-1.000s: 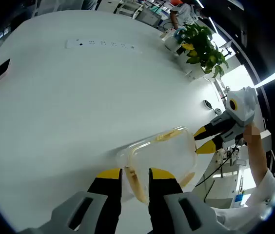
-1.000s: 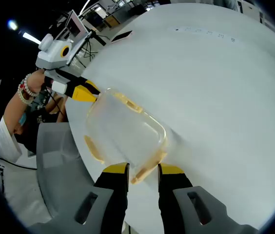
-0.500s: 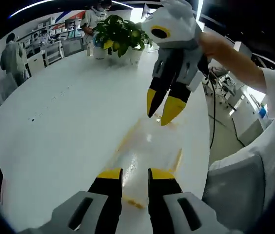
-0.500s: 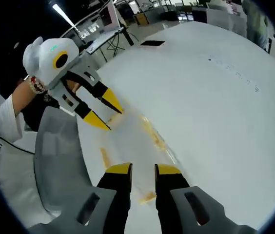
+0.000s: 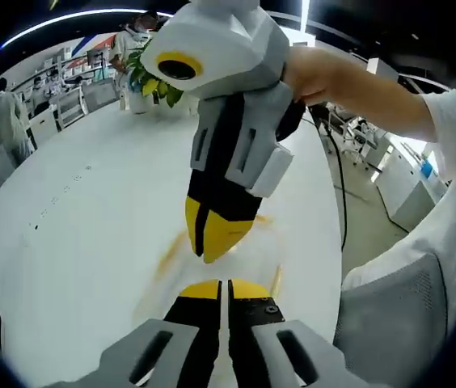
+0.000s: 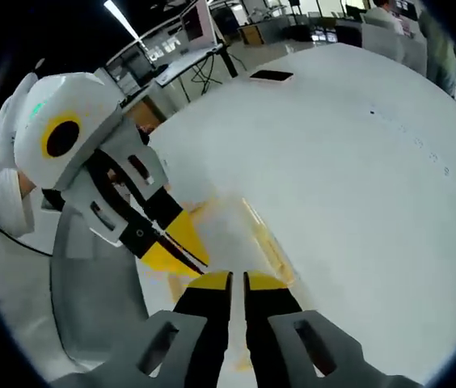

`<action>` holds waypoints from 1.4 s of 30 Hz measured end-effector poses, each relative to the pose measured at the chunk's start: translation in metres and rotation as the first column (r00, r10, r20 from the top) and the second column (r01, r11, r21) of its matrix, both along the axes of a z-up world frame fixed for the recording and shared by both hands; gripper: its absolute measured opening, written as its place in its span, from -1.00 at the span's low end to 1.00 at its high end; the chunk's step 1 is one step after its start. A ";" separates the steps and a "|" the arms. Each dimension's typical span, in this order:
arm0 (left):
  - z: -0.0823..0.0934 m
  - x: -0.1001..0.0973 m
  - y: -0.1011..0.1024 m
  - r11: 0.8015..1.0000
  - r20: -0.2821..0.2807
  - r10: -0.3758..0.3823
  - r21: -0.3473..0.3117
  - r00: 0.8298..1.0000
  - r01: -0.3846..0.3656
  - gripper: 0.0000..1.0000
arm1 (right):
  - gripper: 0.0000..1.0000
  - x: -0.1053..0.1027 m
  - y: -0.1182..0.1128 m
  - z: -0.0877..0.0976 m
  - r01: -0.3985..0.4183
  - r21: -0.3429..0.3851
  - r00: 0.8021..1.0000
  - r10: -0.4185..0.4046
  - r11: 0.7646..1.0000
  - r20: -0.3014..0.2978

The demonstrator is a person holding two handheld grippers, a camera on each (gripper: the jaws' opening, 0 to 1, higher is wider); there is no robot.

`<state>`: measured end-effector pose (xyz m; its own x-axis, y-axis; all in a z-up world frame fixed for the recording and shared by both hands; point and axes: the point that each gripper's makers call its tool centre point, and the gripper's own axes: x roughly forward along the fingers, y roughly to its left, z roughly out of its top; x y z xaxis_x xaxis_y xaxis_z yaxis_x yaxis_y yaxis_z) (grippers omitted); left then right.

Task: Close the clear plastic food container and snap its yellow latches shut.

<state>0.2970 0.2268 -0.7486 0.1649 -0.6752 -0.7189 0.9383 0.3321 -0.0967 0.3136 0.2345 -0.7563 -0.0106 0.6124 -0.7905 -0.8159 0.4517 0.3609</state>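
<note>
One clear plastic food container (image 6: 236, 234) lies on the white table (image 6: 349, 170), directly ahead of both grippers and close to the table edge. Its body is blurred; contents cannot be determined. Yellow latches (image 6: 267, 242) show as streaks along its sides: at least two in the right gripper view, and three blurred yellow patches in the left gripper view, where the container (image 5: 212, 267) sits between the two grippers.

Left gripper (image 5: 225, 286): jaws together, with only a thin seam between the yellow tips. Whether they pinch any part of the container cannot be told.

Right gripper (image 6: 237, 280): jaws nearly together, a narrow gap remaining, tips at the container's near edge; contact is unclear.

The two grippers point at each other, tips close together over the container. One potted plant (image 5: 149, 77) stands at the far table edge. One dark phone (image 6: 271, 76) lies on the table, well apart from the container.
</note>
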 end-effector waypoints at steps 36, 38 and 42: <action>-0.002 -0.029 -0.014 0.962 0.372 -0.272 0.133 0.887 0.239 -0.38 | -0.34 0.017 0.002 -0.020 -0.213 -0.081 0.974 0.218 0.974 0.062; -0.006 -0.032 -0.012 0.948 0.384 -0.315 0.177 0.868 0.266 -0.29 | -0.33 0.016 0.003 -0.022 -0.221 -0.087 0.973 0.226 0.971 0.049; -0.021 -0.036 -0.005 0.919 0.370 -0.378 0.260 0.849 0.296 -0.26 | -0.30 0.014 0.004 -0.024 -0.245 -0.094 0.969 0.246 0.965 0.009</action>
